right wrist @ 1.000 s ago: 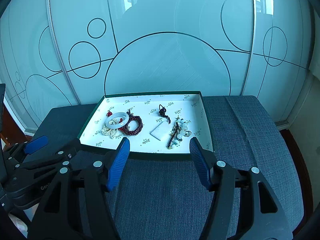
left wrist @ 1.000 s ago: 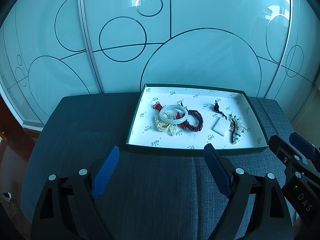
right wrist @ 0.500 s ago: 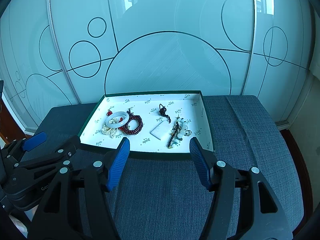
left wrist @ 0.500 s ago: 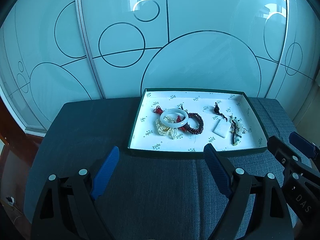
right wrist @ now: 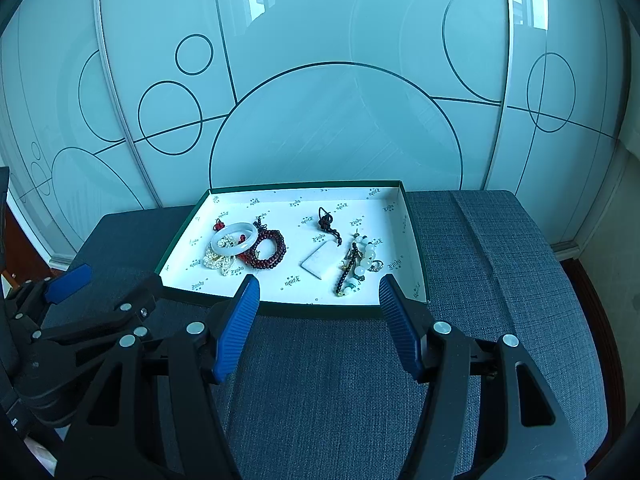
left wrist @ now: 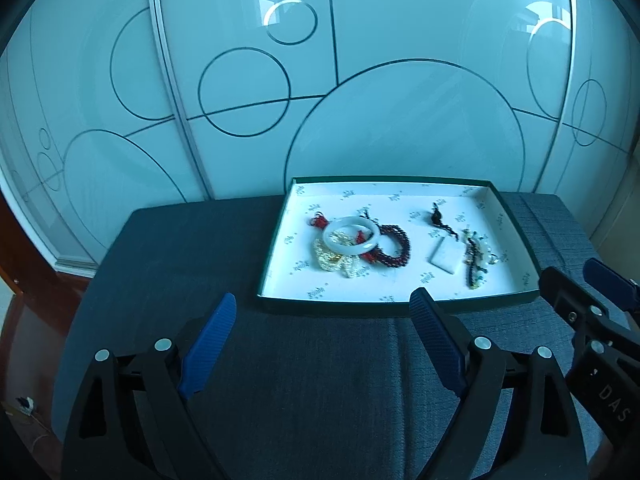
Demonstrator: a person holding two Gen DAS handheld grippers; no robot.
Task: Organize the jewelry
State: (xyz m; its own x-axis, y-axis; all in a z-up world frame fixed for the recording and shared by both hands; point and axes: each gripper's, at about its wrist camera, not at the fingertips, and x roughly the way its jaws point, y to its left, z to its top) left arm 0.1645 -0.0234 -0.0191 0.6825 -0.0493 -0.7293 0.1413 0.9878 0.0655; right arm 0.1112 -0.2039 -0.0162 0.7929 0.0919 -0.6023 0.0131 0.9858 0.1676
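A green-rimmed box (left wrist: 280,228) with a white lining sits on the grey cushion (left wrist: 320,380); it also shows in the right wrist view (right wrist: 176,252). Inside lie a white bangle (left wrist: 351,236) (right wrist: 234,237) over a cream bead cluster, a dark red bead bracelet (left wrist: 394,246) (right wrist: 269,249), a white flat pendant (left wrist: 445,256) (right wrist: 319,259) on a dark cord, and a pale bead strand (left wrist: 476,254) (right wrist: 356,264). My left gripper (left wrist: 322,320) is open and empty, short of the box's near edge. My right gripper (right wrist: 318,300) is open and empty at the box's near rim.
Frosted glass panels (left wrist: 360,100) with circle lines stand right behind the cushion. The cushion's left edge drops to a wooden floor (left wrist: 24,320). The right gripper's body (left wrist: 592,320) shows at the left view's right edge.
The left gripper has drawn back and up a little, so the box looks smaller and farther. The right gripper has barely moved. Both stay open.
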